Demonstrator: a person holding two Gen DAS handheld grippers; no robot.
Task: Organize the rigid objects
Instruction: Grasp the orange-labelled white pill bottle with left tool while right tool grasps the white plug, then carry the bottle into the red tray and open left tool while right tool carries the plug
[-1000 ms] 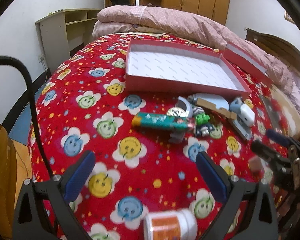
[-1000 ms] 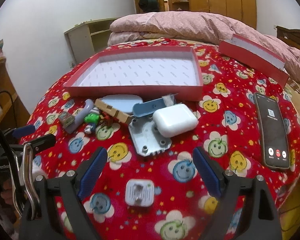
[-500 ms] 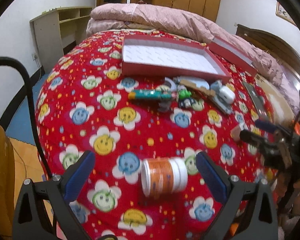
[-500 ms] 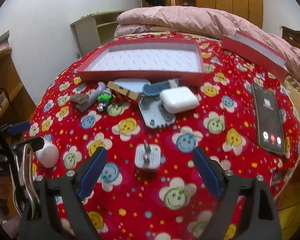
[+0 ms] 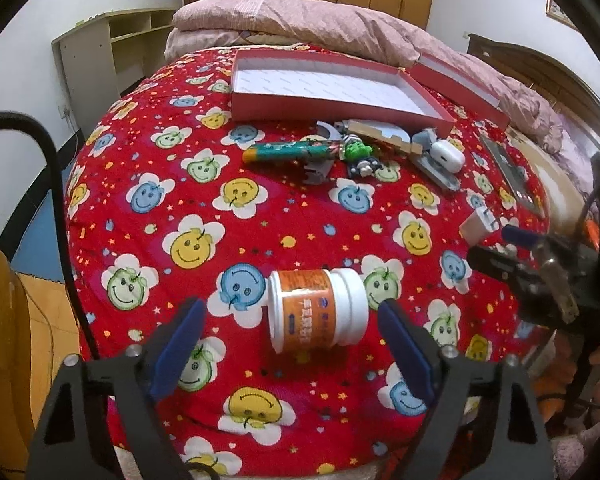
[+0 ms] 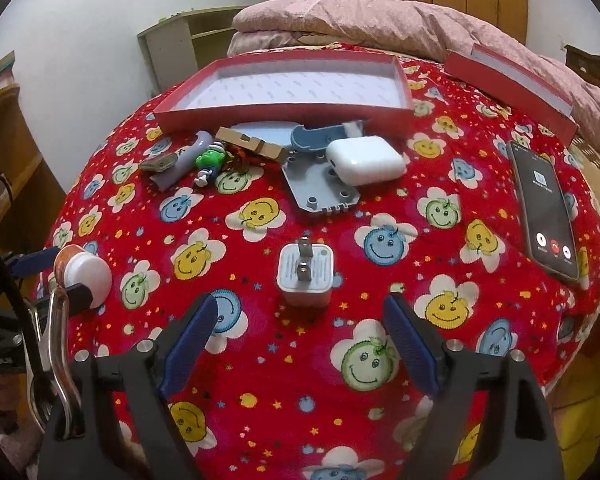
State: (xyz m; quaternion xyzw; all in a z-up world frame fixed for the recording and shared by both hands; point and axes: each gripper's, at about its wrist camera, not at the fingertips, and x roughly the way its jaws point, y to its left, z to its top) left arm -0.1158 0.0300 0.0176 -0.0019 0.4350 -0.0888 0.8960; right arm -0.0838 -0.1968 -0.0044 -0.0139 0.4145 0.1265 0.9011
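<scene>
A: Our left hand-held gripper is closing, its blue pads either side of the white plastic jar with the orange label. The jar lies on its side on the bed's red smiley-flower quilt, and neither pad touches it yet, so nothing is held.

B: That's our first worry. A round jar on soft bedding may roll as one pad reaches it before the other, and it lies near the bed's close edge.

A: Agreed. We should meet the body and cap evenly. Our right hand-held gripper is spread wide and empty, with the white square charger plug just beyond its tips, metal prongs pointing up.

B: If we clamp low, the quilt could bunch between the pads; if we clamp on the prongs, the plug could twist out.

A: Farther off, the loose pile sits just in front of the red shallow cardboard box with a white lining: the white earbud case resting on a grey plastic plate, a green toy figure, a teal printed tube.

B: The box is empty, so everything is yet to go in. Its low near wall could catch a carried item. And the black phone on the right lies close enough to be knocked by a wide swing.
</scene>
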